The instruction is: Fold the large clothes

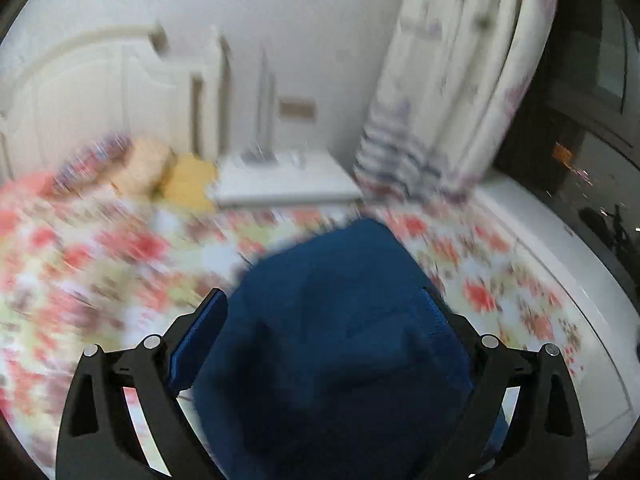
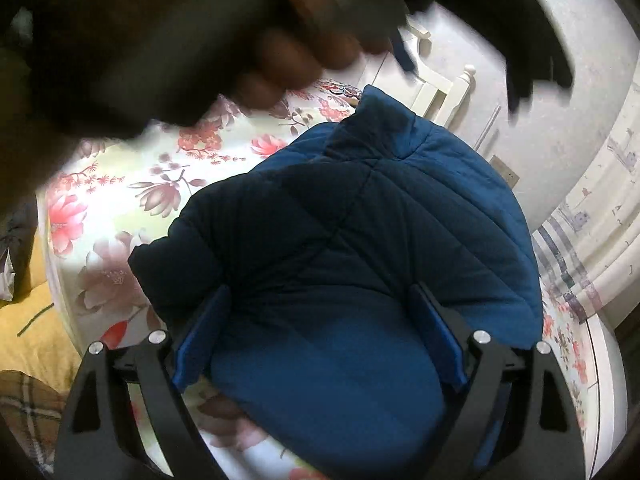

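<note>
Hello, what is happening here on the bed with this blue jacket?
A person is folding a blue padded jacket on a bed with a flowered sheet, using a handheld gripper in each hand. The jacket lies bunched on the sheet. Both the left gripper and the right gripper stand wide open with the jacket between their fingers, and neither looks clamped on it. A blurred hand crosses the right camera's view.

The jacket [image 2: 360,240] is blue quilted cloth, matt and softly padded, with stitched seams crossing its surface. The bedsheet [image 2: 132,184] beneath it is smooth printed cotton-like fabric with flowers. Each hand-held gripper [image 2: 320,340] looks like matt black plastic with shiny metal screw heads and blue pads [image 2: 202,340]. The curtain [image 1: 448,80] is thin patterned cloth.
</note>
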A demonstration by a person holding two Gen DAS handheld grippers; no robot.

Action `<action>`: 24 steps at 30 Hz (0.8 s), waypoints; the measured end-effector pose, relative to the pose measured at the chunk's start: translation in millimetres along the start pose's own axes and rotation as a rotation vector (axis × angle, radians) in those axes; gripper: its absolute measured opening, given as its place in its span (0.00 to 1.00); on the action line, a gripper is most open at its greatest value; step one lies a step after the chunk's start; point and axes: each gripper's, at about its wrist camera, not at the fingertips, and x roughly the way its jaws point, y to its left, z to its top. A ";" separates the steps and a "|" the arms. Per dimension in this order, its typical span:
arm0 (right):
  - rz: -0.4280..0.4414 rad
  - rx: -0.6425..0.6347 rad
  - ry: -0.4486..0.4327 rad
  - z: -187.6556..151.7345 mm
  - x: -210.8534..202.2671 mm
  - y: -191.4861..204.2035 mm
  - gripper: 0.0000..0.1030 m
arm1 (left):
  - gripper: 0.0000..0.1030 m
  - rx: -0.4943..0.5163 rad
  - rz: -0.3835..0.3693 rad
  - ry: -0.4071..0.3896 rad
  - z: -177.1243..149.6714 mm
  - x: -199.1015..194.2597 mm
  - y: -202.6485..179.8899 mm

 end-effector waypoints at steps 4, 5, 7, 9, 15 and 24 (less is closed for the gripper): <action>0.001 -0.027 -0.021 -2.6 -6.4 8.6 0.87 | 0.78 -0.086 0.034 0.093 -38.3 64.4 40.5; -0.009 -0.056 -0.023 -2.7 -5.7 14.2 0.87 | 0.76 -0.144 0.001 0.082 -43.7 65.8 54.1; -0.008 -0.061 -0.028 -2.3 -6.2 16.1 0.87 | 0.75 -0.219 0.024 0.079 -50.4 63.9 72.6; 0.055 -0.057 -0.021 2.0 -13.0 9.6 0.86 | 0.76 -0.205 0.055 0.082 -53.8 65.9 74.8; 0.095 0.080 -0.091 13.6 -52.7 -83.6 0.62 | 0.76 -0.178 0.090 0.066 -59.8 63.1 71.1; 0.134 0.436 0.099 79.1 78.8 -251.1 0.42 | 0.79 -0.125 0.159 0.095 -55.4 68.6 65.2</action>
